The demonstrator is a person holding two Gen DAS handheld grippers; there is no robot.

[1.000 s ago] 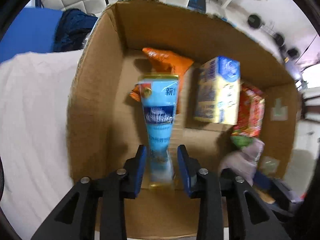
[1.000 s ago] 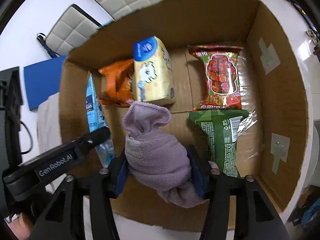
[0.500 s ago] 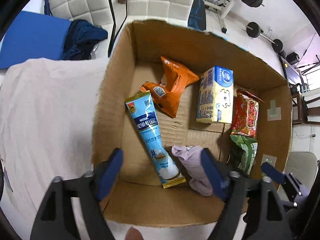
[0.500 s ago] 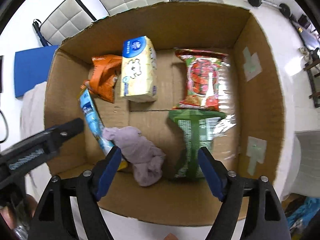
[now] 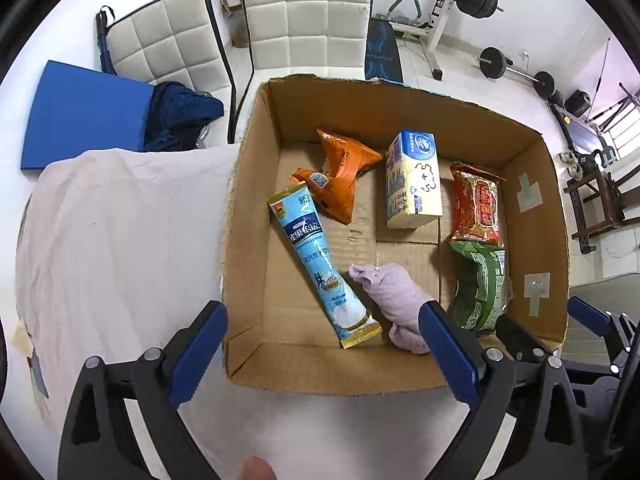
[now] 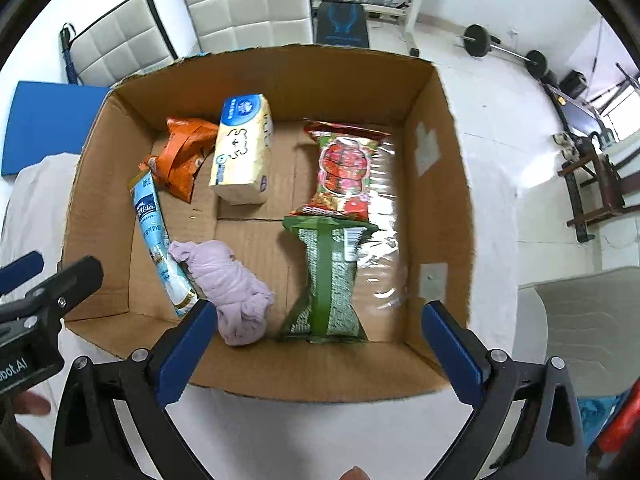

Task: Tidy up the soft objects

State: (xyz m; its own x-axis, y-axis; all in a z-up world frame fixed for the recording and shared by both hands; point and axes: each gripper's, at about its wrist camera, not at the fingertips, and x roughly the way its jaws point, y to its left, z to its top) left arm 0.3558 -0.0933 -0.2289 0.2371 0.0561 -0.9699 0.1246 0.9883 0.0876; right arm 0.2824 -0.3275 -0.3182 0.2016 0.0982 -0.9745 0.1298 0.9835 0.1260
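Lavender cloth (image 5: 394, 300) lies inside cardboard box (image 5: 256, 216), near wall, touching blue sachet (image 5: 320, 264); left gripper (image 5: 324, 352) released above. Right wrist view: right gripper (image 6: 316, 344) released, cloth (image 6: 232, 284) beside green packet (image 6: 328, 280).

In the left wrist view a blue pad (image 5: 448, 350) covers the near end of the lilac cloth (image 5: 394, 300). Print on the blue sachet (image 5: 318, 260) is too small to read. Fingertip (image 5: 258, 469) at the bottom edge, probably a thumb, cut off.
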